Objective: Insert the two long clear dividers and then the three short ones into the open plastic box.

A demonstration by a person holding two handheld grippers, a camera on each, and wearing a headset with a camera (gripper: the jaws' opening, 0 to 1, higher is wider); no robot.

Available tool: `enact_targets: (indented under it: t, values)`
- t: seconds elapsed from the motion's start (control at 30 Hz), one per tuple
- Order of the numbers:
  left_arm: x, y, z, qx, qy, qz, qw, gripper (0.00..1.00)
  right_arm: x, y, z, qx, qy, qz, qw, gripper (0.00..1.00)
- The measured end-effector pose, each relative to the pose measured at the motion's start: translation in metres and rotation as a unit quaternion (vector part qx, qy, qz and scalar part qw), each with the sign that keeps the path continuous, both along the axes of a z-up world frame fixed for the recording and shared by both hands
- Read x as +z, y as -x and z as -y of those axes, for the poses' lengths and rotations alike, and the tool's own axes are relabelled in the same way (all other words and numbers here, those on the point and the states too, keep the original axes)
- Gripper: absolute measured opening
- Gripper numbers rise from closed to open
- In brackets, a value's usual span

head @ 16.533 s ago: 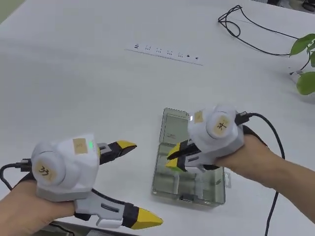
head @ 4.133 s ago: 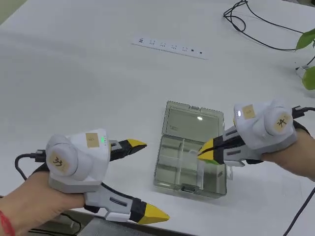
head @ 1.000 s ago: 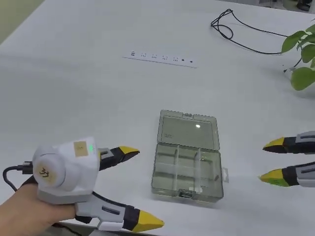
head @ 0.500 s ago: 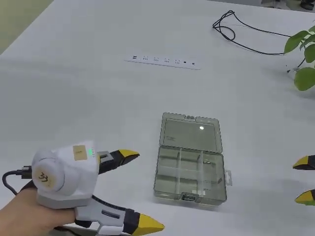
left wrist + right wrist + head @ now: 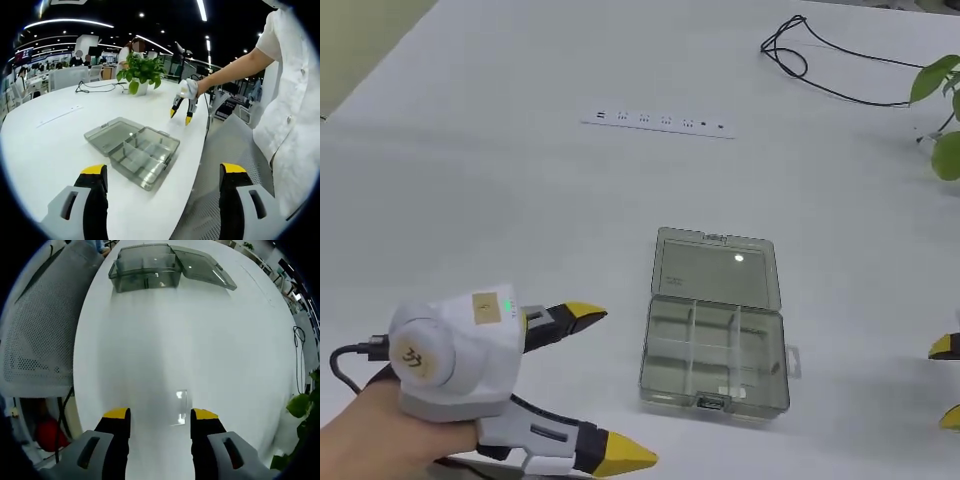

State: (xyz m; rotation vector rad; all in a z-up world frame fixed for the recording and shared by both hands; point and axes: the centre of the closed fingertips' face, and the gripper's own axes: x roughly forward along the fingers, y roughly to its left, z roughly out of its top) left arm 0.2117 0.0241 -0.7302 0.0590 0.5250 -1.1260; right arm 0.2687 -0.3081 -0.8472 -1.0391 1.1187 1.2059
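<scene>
Right gripper view, right gripper (image 5: 160, 413) spread around clear divider (image 5: 181, 407), left gripper (image 5: 617, 388) spread, empty.

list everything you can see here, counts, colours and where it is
plastic box: one, smoky clear, near the table's front edge, lid open flat, divided into compartments
loose divider: one, clear, on the table just ahead of the right gripper's jaws
power strip: one, white, far side of the table
cable: one, black, looped at the far right
plant: one, green, right edge
table: one, white
left gripper: one, white with black and yellow jaws, open, left of the box
right gripper: one, same colours, open, empty
sleeve: one, white, on the person's arm
</scene>
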Motion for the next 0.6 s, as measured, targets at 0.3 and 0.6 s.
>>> enact_targets:
  t: [0.3,0.6]
  values:
    - [0.0004,0.0,-0.0028,0.005,0.001,-0.001,1.0,0.94,0.0011,-0.0011,0.0013,0.002,0.0,-0.002,1.0,0.45]
    - [0.0004,0.0015,-0.003,0.003,0.001,-0.001,1.0,0.94,0.002,-0.0021,0.0014,0.0,0.004,0.0,1.0,0.33]
